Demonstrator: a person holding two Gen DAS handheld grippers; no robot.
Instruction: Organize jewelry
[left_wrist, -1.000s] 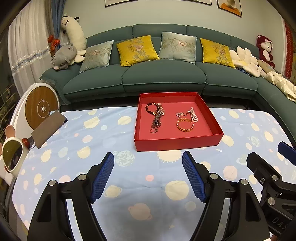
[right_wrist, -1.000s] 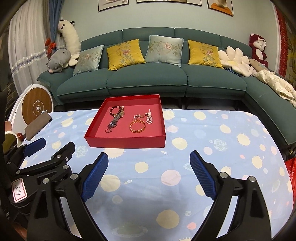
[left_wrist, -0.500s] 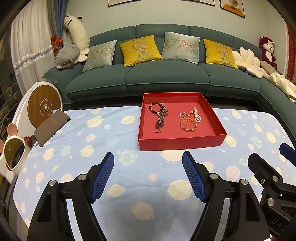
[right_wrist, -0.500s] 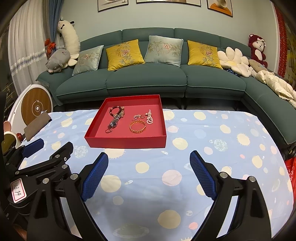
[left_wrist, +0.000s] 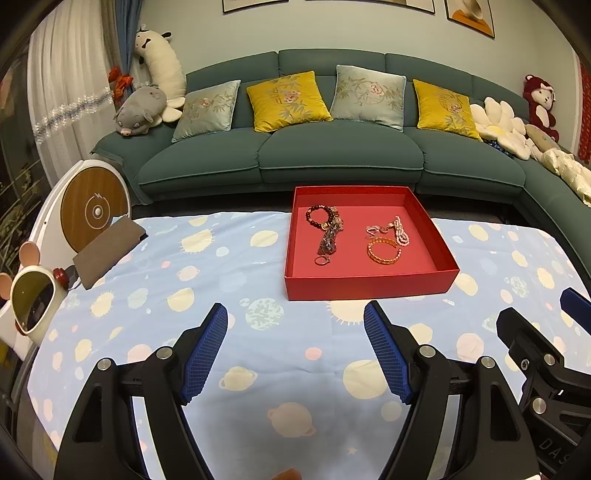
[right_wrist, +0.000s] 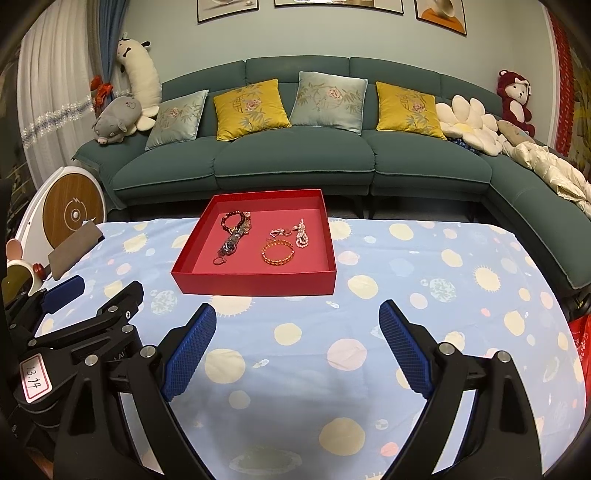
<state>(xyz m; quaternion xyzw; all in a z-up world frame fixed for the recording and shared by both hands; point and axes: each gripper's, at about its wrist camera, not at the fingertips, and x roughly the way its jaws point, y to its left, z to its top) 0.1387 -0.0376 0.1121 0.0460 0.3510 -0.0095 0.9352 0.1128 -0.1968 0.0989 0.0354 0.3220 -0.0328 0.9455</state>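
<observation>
Hovering over the worktop (left_wrist: 258, 369), both tools are spread wide and holding nothing. The left tool (left_wrist: 295, 354) has its blue pads gaping over the planet-print cloth, and the right tool (right_wrist: 297, 354) looks the same, sitting just to the right of it; each shows up at the edge of the other's view.

All the jewelry sits inside the red tray (left_wrist: 369, 286), which rests flat on the cloth toward the far side, near the green sofa (left_wrist: 332, 155). Left half of the tray: a dark beaded bracelet (left_wrist: 317, 216) touching a watch (right_wrist: 232, 245), with a small ring (left_wrist: 321, 260) just in front. Right half: an orange bangle (left_wrist: 383, 252), a pale pink bead strand (left_wrist: 400, 232) just behind it, and a small silvery piece (left_wrist: 377, 229) I can't make out.

A brown pouch (left_wrist: 107, 245) lies at the cloth's left edge, well apart from the tray.
</observation>
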